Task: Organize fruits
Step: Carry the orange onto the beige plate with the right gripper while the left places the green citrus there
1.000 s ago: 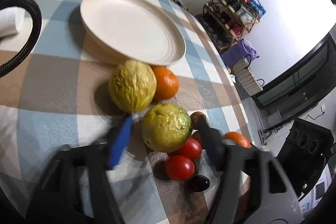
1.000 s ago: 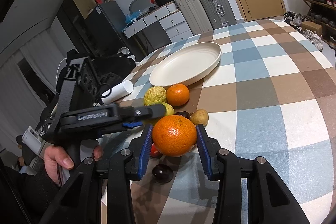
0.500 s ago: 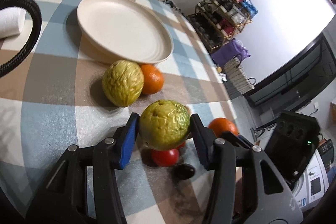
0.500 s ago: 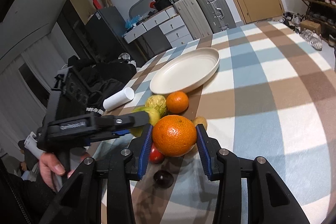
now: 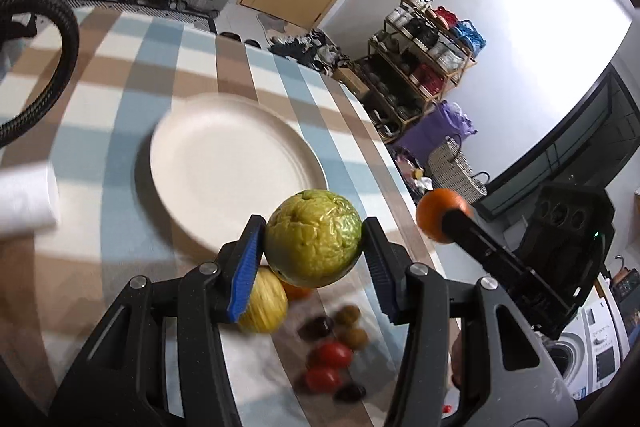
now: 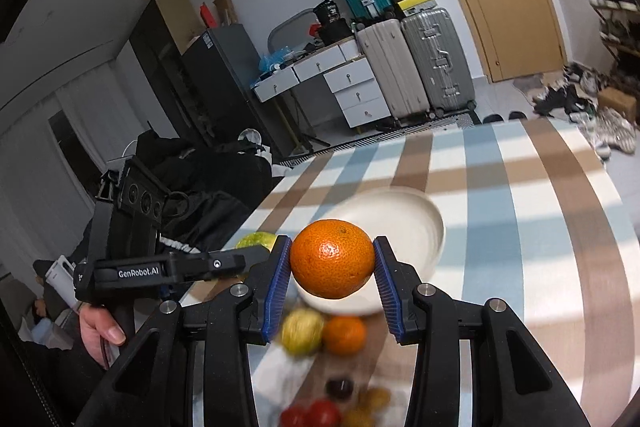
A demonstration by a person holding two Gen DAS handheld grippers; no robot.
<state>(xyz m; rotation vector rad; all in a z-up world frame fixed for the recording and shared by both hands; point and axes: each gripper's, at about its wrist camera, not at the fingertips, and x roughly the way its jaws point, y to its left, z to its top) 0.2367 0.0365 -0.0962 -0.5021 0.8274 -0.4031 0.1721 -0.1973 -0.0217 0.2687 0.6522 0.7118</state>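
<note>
My left gripper is shut on a wrinkled green-yellow fruit, held in the air near the front rim of the cream plate. My right gripper is shut on an orange, also lifted, in front of the same plate. From the left wrist view the right gripper's orange shows at the right. On the cloth below lie a yellow fruit, another orange, red tomatoes, dark plums and small brown fruits.
The checked tablecloth covers a round table whose edge drops off at the right. A white roll and a black hose lie at the left. A hand holds the left gripper's handle. Suitcases and drawers stand beyond.
Both grippers rose from the cloth with their fruit and moved toward the plate. The left gripper, open around the green-yellow fruit a second ago, has shut on it and lifted it.
</note>
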